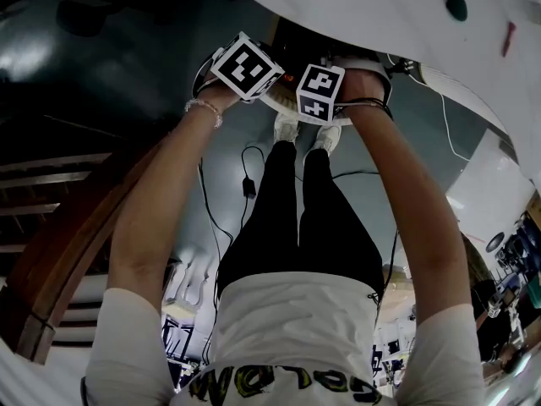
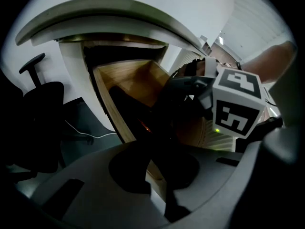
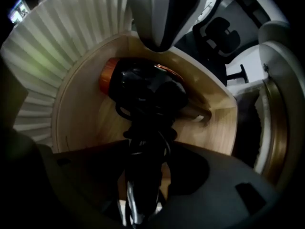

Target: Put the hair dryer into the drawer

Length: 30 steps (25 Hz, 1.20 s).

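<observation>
The black hair dryer [image 3: 143, 87] with an orange ring [image 3: 107, 75] on its barrel lies head first in the open wooden drawer [image 3: 81, 123]. Its cord-wrapped handle [image 3: 143, 142] runs back between the jaws of my right gripper [image 3: 143, 187], which is shut on it. The left gripper view shows the same drawer [image 2: 128, 75] under the white desk [image 2: 119, 8], with the right gripper's marker cube [image 2: 236, 106] over it. My left gripper [image 2: 164, 185] is nearly closed on a thin dark strand, apparently the dryer's cord. In the head view both cubes [image 1: 245, 66] [image 1: 319, 91] sit side by side.
A black office chair [image 2: 40, 104] stands left of the drawer, with a white cable [image 2: 90, 136] on the floor. A white pleated surface [image 3: 52, 46] borders the drawer. The person's legs and shoes [image 1: 304, 134] are below the grippers. A black cable [image 1: 248, 184] lies on the floor.
</observation>
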{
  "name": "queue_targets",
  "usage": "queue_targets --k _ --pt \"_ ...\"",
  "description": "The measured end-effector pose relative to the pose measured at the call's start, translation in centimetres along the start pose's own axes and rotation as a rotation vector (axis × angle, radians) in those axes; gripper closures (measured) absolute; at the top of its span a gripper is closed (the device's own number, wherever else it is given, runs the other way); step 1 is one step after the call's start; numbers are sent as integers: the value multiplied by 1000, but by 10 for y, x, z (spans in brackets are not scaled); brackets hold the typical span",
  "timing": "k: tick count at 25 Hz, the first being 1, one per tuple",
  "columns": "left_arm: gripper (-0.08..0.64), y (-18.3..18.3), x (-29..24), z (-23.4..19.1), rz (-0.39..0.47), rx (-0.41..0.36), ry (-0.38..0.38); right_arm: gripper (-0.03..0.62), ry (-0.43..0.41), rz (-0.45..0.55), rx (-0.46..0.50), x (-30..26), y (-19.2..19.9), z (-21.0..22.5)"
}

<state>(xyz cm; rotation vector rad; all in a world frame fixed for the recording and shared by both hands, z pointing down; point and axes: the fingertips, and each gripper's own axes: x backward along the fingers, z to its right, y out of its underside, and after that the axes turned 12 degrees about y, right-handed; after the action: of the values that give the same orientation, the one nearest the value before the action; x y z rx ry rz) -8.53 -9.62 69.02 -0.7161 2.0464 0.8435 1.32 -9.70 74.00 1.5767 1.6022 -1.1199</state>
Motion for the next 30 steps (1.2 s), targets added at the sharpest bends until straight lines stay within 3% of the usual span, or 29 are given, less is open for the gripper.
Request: queue_targets --k 9,15,22,30 --pt "531 0 -2 2 10 3 7 331 5 -9 17 -5 0 0" --pt "531 -2 12 4 51 13 -20 288 -5 69 -131 12 -8 6" --pt "532 -15 59 15 244 89 -100 293 -66 161 -394 55 -4 23" --pt "538 -32 99 63 436 95 -155 349 -65 277 -551 109 15 19"
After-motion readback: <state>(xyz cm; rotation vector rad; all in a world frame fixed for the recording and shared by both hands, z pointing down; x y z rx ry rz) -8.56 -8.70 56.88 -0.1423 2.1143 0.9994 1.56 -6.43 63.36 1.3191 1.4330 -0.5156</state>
